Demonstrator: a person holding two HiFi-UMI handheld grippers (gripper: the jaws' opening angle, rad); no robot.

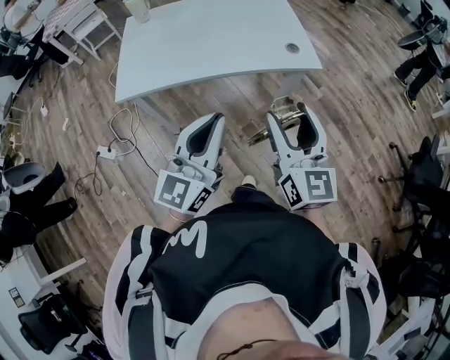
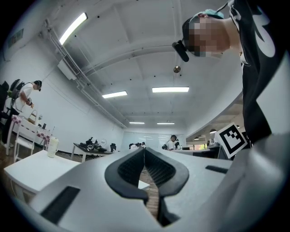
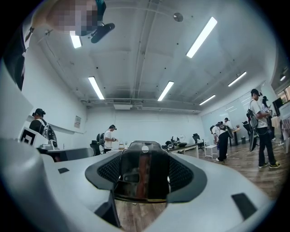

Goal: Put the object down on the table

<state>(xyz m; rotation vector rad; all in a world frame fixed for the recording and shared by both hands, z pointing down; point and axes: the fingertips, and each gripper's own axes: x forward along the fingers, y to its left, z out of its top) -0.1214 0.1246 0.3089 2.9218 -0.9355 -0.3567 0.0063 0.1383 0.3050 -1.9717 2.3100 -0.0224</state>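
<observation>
Now the right gripper (image 1: 290,121) clamps a shiny metal object (image 3: 142,174); the left gripper (image 2: 144,156) has its jaws together, empty, near the table (image 1: 211,42).

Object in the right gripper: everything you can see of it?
The object is shiny, mirror-like metal, dark with a brassy tint, rounded on top; a slim part sticks out sideways. The right gripper clamps it on both sides. It hangs above the wood floor, short of the table. Its kind is unclear.

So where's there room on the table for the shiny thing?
Almost everywhere: the table is bare between the cup at its far edge and the round hole near its right end. Cables clutter the floor beside it.
</observation>
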